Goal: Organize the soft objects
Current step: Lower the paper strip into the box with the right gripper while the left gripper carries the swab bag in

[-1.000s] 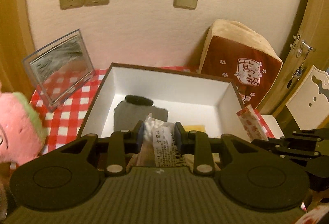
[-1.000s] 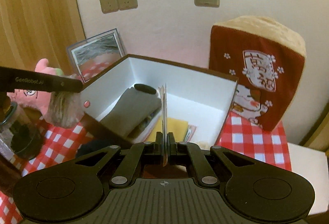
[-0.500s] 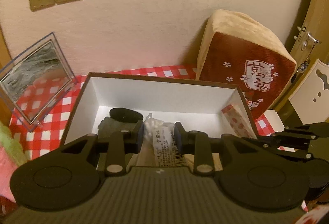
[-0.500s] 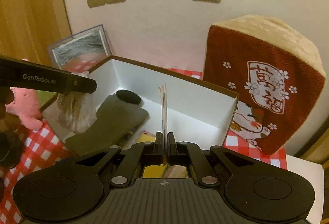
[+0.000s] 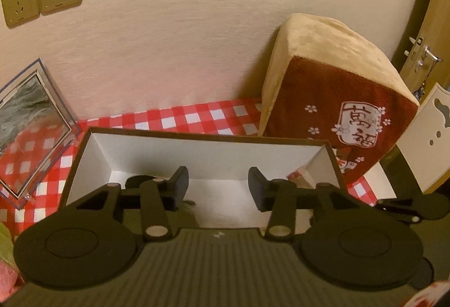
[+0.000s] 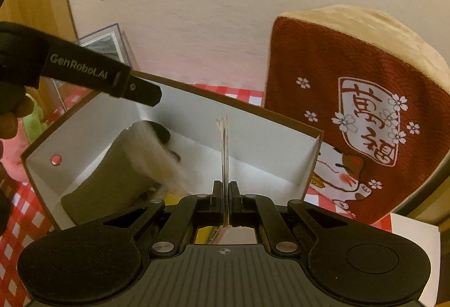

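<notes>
Hovering over the box (image 5: 202, 142), my left gripper (image 5: 218, 184) is spread empty; my right gripper (image 6: 225, 193) pinches a packet (image 6: 224, 149), next lowered inside.

matte black left gripper (image 5: 218, 185) with silver pivot screws, ribbed grey base; white "genrobot.ai" lettering on its side

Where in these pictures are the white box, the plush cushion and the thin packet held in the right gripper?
white box (image 5: 213, 159): left wrist view, on its far inner wall.
plush cushion (image 6: 337, 59): right wrist view, on its red front face.
thin packet (image 6: 225, 149): right wrist view, on its upright edge above the right gripper (image 6: 225, 190).
</notes>
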Tool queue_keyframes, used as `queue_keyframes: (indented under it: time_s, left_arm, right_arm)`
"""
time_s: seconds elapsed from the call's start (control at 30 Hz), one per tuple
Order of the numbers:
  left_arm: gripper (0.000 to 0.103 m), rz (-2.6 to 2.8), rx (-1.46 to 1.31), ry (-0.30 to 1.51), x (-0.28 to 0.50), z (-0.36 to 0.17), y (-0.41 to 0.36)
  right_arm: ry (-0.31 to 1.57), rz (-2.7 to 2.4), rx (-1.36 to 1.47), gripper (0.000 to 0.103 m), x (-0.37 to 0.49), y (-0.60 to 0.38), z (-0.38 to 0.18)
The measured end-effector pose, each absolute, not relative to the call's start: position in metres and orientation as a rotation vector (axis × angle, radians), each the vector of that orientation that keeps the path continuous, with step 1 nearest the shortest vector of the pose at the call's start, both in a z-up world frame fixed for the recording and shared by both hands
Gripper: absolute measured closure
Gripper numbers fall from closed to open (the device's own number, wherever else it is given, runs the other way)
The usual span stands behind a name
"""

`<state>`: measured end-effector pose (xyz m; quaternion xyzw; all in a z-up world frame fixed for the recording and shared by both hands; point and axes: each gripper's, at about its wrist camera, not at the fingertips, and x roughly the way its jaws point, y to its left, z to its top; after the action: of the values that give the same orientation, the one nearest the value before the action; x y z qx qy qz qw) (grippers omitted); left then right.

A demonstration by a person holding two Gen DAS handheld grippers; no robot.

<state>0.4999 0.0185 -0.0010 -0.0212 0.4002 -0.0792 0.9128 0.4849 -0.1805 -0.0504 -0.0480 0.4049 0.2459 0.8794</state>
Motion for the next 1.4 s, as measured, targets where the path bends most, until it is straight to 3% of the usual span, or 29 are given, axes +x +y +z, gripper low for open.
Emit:
queue_keyframes:
  time_s: [0.77, 0.83, 0.87, 0.9, 0.93, 1.03, 1.4]
  left_arm:
    - [0.056, -0.114, -0.041, 0.88, 0.488, -0.013, 0.046]
    - [0.056, -0.108, -0.04, 0.881, 0.485, -0.013, 0.047]
    - [0.055, -0.105, -0.04, 0.881, 0.484, -0.012, 0.048]
    - [0.055, -0.103, -0.042, 0.88, 0.482, -0.011, 0.05]
    - [0.053, -0.101, -0.044, 0.879, 0.48, -0.011, 0.051]
    - [0.048, -0.089, -0.057, 0.873, 0.47, -0.008, 0.058]
    - [0.047, -0.056, -0.089, 0.875, 0.409, -0.004, 0.076]
  right_arm:
    - [0.794, 0.54, -0.082, 0.099, 0.496, -0.168, -0.046]
    - [0.769, 0.541, -0.07, 0.092, 0.498, -0.166, -0.043]
    - [0.756, 0.534, -0.066, 0.065, 0.498, -0.166, -0.042]
    - [0.742, 0.529, -0.062, 0.028, 0.497, -0.166, -0.04]
    - [0.718, 0.521, -0.053, 0.019, 0.495, -0.167, -0.039]
    - [0.693, 0.536, -0.062, 0.019, 0.486, -0.169, -0.036]
    - [0.755, 0.52, 0.004, 0.019, 0.44, -0.192, -0.034]
